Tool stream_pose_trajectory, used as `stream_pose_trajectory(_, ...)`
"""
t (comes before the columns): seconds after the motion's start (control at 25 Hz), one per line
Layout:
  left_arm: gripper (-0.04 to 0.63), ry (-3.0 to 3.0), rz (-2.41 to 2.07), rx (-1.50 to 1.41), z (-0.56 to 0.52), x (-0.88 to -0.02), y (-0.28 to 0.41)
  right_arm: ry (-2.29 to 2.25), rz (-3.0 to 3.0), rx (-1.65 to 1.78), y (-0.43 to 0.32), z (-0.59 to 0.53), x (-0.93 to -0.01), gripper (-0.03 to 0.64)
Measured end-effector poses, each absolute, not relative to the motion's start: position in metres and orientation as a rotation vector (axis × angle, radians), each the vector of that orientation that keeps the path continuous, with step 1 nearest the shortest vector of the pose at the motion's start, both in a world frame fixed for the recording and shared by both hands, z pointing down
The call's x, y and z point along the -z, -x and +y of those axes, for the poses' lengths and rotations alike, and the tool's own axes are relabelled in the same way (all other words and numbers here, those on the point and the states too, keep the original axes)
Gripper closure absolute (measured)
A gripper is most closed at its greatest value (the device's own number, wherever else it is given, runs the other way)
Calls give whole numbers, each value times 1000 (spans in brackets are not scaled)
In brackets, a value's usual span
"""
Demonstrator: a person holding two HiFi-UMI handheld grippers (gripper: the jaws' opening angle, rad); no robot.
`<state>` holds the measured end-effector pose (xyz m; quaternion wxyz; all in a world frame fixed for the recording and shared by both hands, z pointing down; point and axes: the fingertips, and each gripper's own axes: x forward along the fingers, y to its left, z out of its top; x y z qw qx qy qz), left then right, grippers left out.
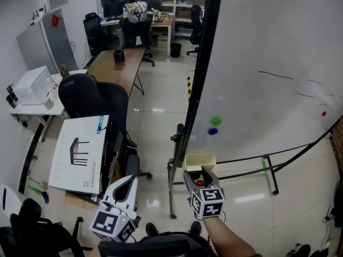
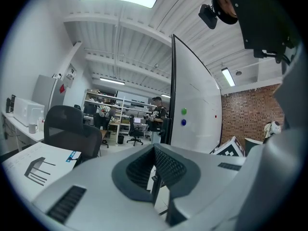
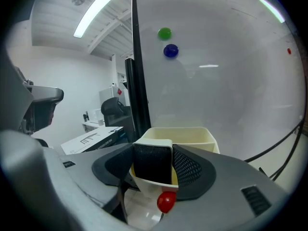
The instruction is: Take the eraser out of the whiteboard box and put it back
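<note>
A cream whiteboard box (image 1: 199,158) (image 3: 192,134) hangs at the lower edge of the whiteboard (image 1: 268,63) (image 3: 216,81). In the right gripper view the eraser (image 3: 152,161), cream with a black felt face, stands upright at the box's near edge. My right gripper (image 1: 201,178) (image 3: 153,149) has a pad on each side of it, touching. Just below the eraser shows a small red round thing (image 3: 166,201) (image 1: 199,182). My left gripper (image 1: 128,180) (image 2: 154,150) hangs lower left, away from the board, with its pads together and nothing between them.
A green magnet (image 1: 216,121) and a blue magnet (image 1: 213,131) stick to the board above the box. The board's black frame and stand legs (image 1: 270,170) run beneath it. A black office chair (image 1: 96,98) and a flat printed carton (image 1: 80,154) stand to the left.
</note>
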<state>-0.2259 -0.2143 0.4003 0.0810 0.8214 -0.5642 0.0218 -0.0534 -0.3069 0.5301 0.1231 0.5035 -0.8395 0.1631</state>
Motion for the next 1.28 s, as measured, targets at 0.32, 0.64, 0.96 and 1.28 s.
stream_pose_trajectory(0.32,574,-2438,-1686,-47,-212,-400,229,-1549,-2478,-542,41,-308,-523,344)
stream_pose_trajectory(0.64,574,-2458,-1683,-26,-213,-395,230,-1546,-2542,-474,27,-303,-494,347)
stream_pose_trajectory(0.96,574,-2517,-1625,64,-214,-381,241,-1621,-2663,-293,5,-267,-394,347)
stream_pose_trajectory(1.28,574,-2626,-1504,84,-198,-359,206,-1749,-2669,-128,-57,-199,-317,347)
